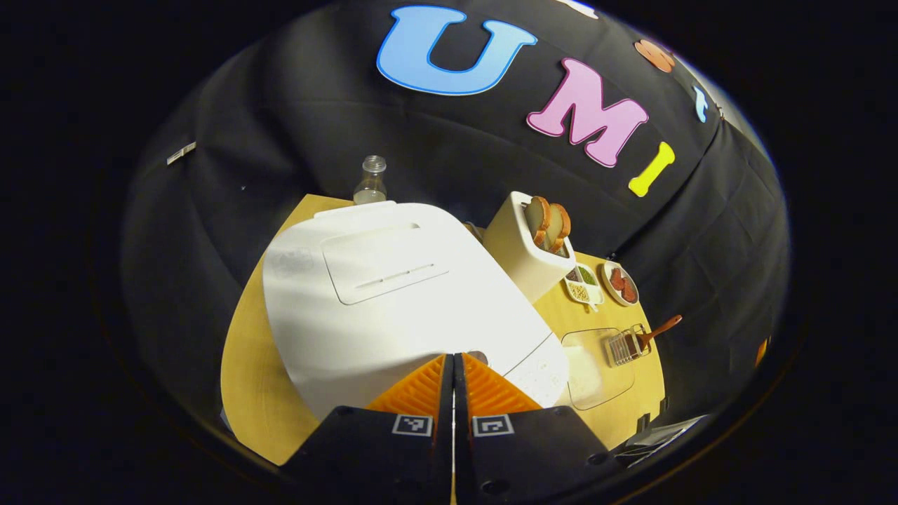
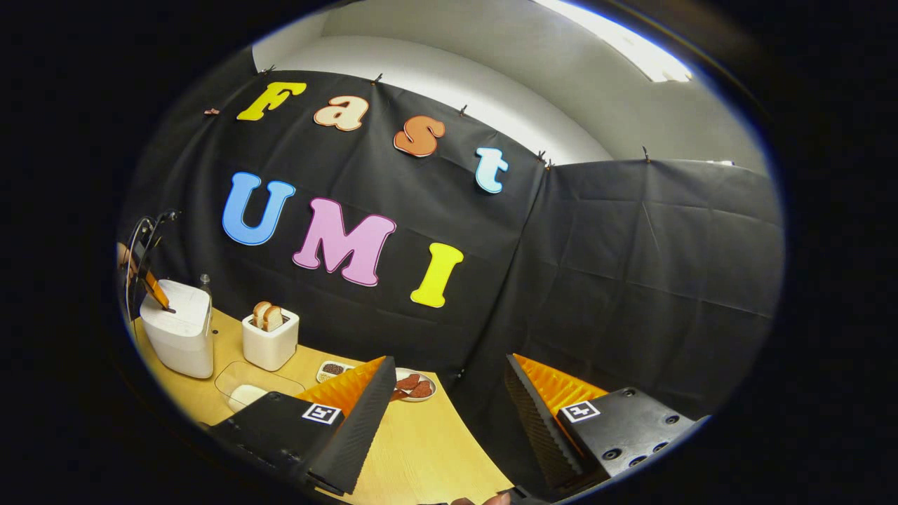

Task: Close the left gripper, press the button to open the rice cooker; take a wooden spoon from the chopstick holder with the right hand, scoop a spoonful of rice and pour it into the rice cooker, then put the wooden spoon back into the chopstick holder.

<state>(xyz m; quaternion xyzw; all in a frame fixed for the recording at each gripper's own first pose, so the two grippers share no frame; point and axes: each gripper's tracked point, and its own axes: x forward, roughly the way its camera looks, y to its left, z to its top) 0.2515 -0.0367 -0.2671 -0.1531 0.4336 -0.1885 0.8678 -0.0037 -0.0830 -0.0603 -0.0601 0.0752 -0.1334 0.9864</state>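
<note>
The white rice cooker (image 1: 393,301) looms large in the left gripper view, its lid down. My left gripper (image 1: 453,359) is shut, its tips against the cooker's front edge beside a small button (image 1: 478,356). The wire chopstick holder (image 1: 626,346) stands on the table's right side with the wooden spoon (image 1: 661,328) leaning out of it. Beside it lies a clear rice container (image 1: 596,368). In the right gripper view my right gripper (image 2: 449,372) hangs open above the table with nothing between its fingers. Far left there, the rice cooker (image 2: 179,333) has the left gripper (image 2: 157,290) pressed on its top.
A white toaster (image 1: 523,249) with bread slices stands behind the cooker, with a small divided dish (image 1: 584,284) and a plate of reddish pieces (image 1: 621,284) beside it. A glass bottle (image 1: 370,181) stands at the back. The toaster (image 2: 270,338) and plate (image 2: 415,386) also lie ahead of my right gripper.
</note>
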